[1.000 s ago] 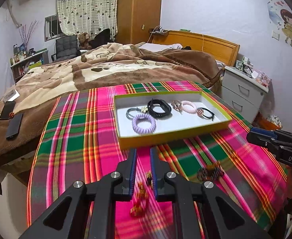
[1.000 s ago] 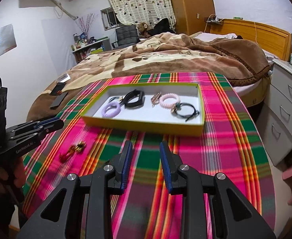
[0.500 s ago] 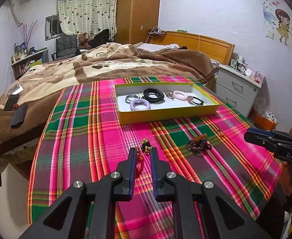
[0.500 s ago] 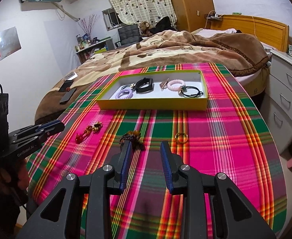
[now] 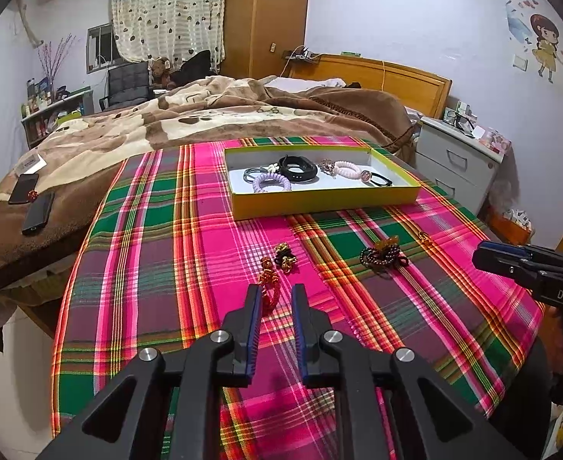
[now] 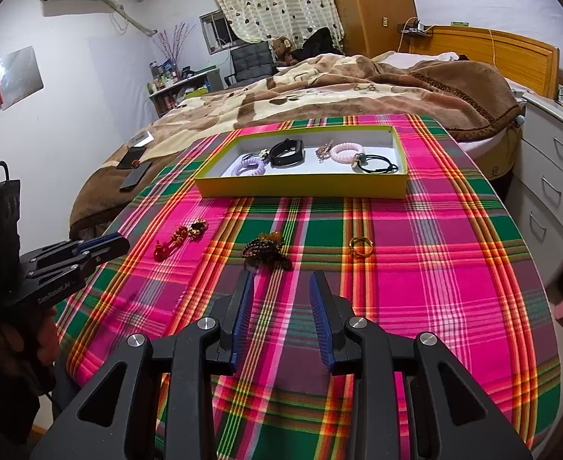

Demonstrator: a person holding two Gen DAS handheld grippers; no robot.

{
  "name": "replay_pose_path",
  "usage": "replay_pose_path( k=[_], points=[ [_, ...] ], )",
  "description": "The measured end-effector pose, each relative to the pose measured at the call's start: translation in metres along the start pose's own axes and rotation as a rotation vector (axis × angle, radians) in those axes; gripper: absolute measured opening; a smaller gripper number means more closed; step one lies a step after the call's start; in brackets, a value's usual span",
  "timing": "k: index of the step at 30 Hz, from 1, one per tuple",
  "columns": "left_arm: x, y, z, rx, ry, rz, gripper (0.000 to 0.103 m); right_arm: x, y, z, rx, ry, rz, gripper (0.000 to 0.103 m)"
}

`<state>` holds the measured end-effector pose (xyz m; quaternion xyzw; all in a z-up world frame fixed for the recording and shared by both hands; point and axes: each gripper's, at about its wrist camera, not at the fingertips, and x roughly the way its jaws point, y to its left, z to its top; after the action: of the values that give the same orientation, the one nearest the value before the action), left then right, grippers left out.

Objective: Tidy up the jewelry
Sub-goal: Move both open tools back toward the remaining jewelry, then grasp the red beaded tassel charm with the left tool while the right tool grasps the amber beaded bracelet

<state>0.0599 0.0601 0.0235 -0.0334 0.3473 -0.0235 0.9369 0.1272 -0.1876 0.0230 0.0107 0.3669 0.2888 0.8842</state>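
Both tools gape empty. The left tool, jaws just widened, straddles the red bracelet near the bench's near edge; closing unevenly could flick it off.

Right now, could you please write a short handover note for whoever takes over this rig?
Left tool: jaws just opened wider, empty, tips at the red beaded bracelet.
Right tool: open, empty, just short of the dark beaded bracelet.
Done: hair ties and black band lie in the yellow tray.
Left: both bracelets and the gold ring on the plaid tablecloth.
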Motion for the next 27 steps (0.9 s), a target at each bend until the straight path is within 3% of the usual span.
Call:
replay_pose_path(
  k=[15,18,27],
  points=[
    [0.031,0.008,0.003,0.011,0.058,0.005,0.022,0.031,0.011,0.009,-0.024,0.041,0.02,0.032],
    [0.04,0.007,0.005,0.013,0.086,-0.009,0.029,0.043,0.014,0.012,-0.031,0.055,0.022,0.032],
    [0.066,0.008,0.012,-0.001,0.164,-0.02,0.03,0.067,0.016,0.021,-0.04,0.083,0.025,0.032]
  ],
)
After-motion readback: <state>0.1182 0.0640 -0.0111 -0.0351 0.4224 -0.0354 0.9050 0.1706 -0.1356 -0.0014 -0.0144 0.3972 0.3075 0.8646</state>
